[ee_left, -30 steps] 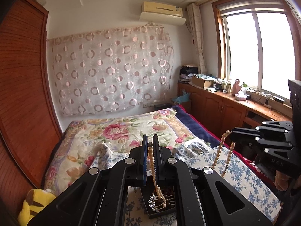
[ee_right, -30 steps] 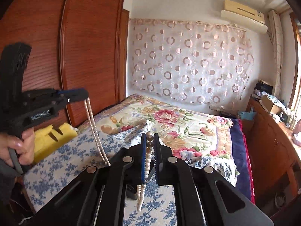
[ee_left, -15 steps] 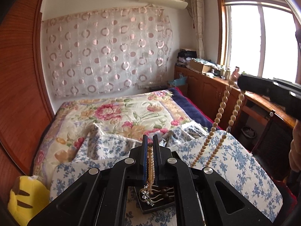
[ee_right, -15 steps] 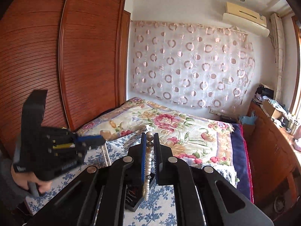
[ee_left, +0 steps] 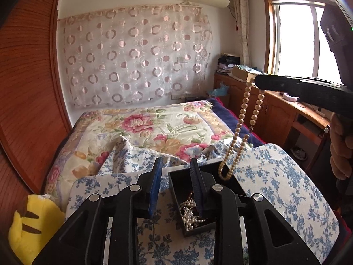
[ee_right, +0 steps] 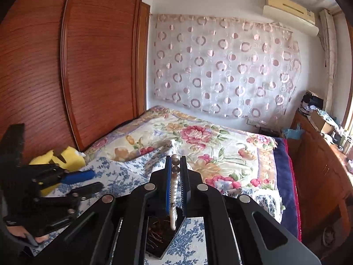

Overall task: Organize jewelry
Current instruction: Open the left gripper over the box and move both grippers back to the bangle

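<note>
Since half a second ago, the left gripper [ee_left: 176,165] has let go of the bead necklace [ee_left: 240,119]: its two fingers, then pressed together on the strand, now stand spread with nothing between them. Below and just right of its right finger sits the black jewelry box [ee_left: 176,185], on a blue-flowered white cloth [ee_left: 275,176]. A heap of pale pearls [ee_left: 189,212] lies inside the box, partly hidden behind that finger.

The right gripper [ee_right: 176,165] has its fingers pressed on the necklace [ee_right: 175,176], pinching several beads near the fingertips; the strand runs back between the fingers and hangs down toward the box [ee_right: 158,240] beneath them. In the left wrist view the same gripper [ee_left: 260,81] reaches in from the right and above, with the necklace dangling from its tip as a double strand whose lower loop reaches the far right corner of the box; I cannot tell whether it touches the rim.

From the right wrist view, the left gripper [ee_right: 92,180] is low on the left, fingers apart, the person's hand [ee_right: 19,234] on its handle. A yellow plush toy [ee_left: 33,223] lies at the left edge of the bed, beside the wooden wardrobe [ee_right: 99,66].
</note>
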A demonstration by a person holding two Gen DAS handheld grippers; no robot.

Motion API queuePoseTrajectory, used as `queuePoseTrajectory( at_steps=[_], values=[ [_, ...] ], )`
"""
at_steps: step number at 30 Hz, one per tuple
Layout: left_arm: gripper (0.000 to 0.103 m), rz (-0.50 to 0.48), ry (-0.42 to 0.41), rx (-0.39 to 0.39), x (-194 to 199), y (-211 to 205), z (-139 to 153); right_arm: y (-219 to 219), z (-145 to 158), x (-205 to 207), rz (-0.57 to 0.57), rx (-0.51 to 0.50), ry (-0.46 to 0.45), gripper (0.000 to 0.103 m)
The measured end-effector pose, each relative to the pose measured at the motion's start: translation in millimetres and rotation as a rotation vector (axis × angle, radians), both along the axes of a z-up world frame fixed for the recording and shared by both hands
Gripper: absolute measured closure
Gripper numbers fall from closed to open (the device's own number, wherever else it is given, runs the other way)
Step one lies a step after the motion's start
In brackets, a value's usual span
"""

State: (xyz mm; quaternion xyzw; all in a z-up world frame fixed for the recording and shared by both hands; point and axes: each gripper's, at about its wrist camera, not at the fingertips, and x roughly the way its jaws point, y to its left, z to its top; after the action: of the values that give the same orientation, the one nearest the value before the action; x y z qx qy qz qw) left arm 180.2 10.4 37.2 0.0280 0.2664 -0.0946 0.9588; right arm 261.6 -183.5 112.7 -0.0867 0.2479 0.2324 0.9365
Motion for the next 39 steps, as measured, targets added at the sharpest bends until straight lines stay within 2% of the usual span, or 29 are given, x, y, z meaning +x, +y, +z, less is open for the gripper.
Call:
queuePoseTrajectory(
  at_steps=[3,8,13,14,16,17,27,28,29,32,39],
  values=[
    [0.072,-0.001,0.002,0.013,-7.6,2.2,-5.0,5.2,-18.9,8.6,-0.002,-0.010,0.045,0.095],
    [0.071,-0.011,0.007,0.030,-18.8,2.9,-12.3,16.3,-46.7,11.4,0.006,-0.042,0.086,0.095],
    [0.070,-0.015,0.020,0.025,-25.5,4.6,-18.6,19.4,-56.9,8.4,0.014,-0.050,0.103,0.093],
    [0.066,-0.014,0.023,0.025,-26.9,4.7,-20.3,19.1,-57.4,6.9,0.011,-0.053,0.100,0.090],
    [0.059,-0.013,0.028,0.032,-29.0,3.8,-23.1,16.1,-57.7,1.3,0.011,-0.059,0.089,0.068],
    [0.057,-0.013,0.032,0.037,-29.7,2.7,-23.8,13.5,-57.2,-3.0,0.012,-0.058,0.076,0.066],
    [0.021,-0.037,0.029,0.059,-48.2,-4.7,-32.4,-22.8,-79.5,-49.0,0.026,-0.022,0.092,0.063],
    [0.020,-0.046,0.030,0.061,-50.6,-6.3,-33.9,-26.9,-84.1,-54.0,0.024,-0.013,0.100,0.057],
    [0.019,-0.052,0.032,0.066,-52.3,-8.4,-35.4,-31.4,-89.4,-59.7,0.020,0.001,0.113,0.055],
    [0.014,-0.071,0.042,0.083,-58.9,-14.7,-42.2,-43.1,-105.9,-75.6,0.003,0.018,0.143,0.054],
    [0.013,-0.123,0.104,0.071,-71.5,-27.4,-62.8,-60.4,-137.4,-105.9,-0.024,0.028,0.177,0.045]
  ],
)
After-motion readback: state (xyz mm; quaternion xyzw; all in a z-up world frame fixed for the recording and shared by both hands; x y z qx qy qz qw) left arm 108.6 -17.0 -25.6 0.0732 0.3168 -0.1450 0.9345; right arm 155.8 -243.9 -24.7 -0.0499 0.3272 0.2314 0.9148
